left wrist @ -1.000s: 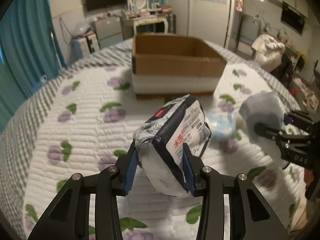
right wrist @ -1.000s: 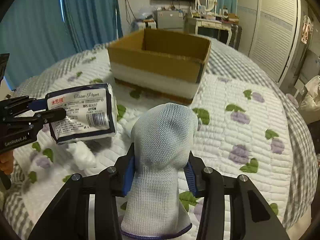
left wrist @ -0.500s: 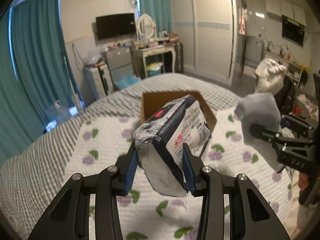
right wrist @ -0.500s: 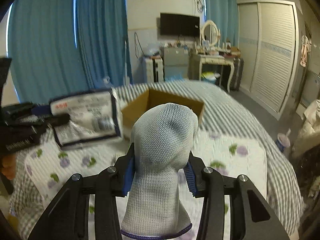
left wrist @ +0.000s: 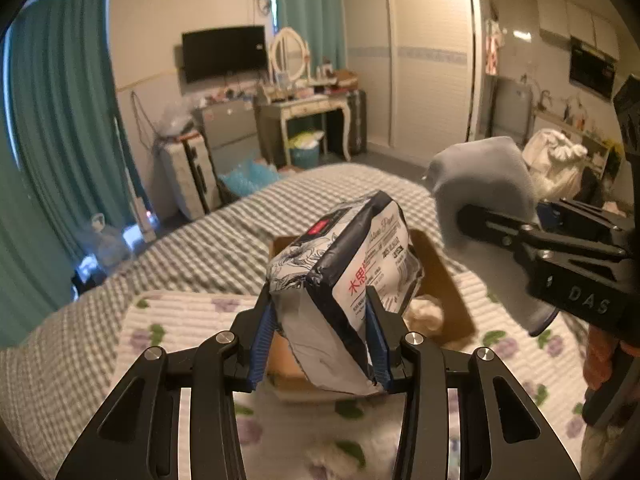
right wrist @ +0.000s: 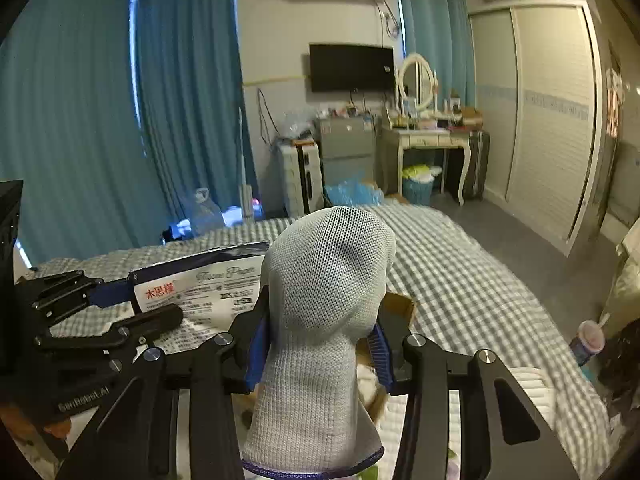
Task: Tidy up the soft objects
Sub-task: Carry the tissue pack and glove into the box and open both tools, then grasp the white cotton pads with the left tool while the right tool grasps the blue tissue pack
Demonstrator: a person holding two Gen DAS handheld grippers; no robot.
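Observation:
My left gripper (left wrist: pixel 320 340) is shut on a tissue paper pack (left wrist: pixel 344 280), white with dark blue edges and red characters, held in the air over the open cardboard box (left wrist: pixel 444 280). A pale fluffy item (left wrist: pixel 426 314) lies inside the box. My right gripper (right wrist: pixel 318 350) is shut on a grey knit glove (right wrist: pixel 320 320), held upright above the box (right wrist: pixel 398 306). In the left wrist view the glove (left wrist: pixel 480 184) and right gripper sit to the right of the pack. In the right wrist view the pack (right wrist: pixel 200 292) is at the left.
The box stands on a bed with a purple-flower quilt (left wrist: pixel 180 320) over a grey checked cover (right wrist: pixel 460 280). Beyond the bed are teal curtains (left wrist: pixel 60 140), a dressing table (left wrist: pixel 308 108), a wardrobe (right wrist: pixel 552 120) and a wall TV (right wrist: pixel 352 66).
Both grippers have lifted and moved forward with their loads; the box has gone from far ahead to directly beneath the pack and glove. Both grips are unchanged.

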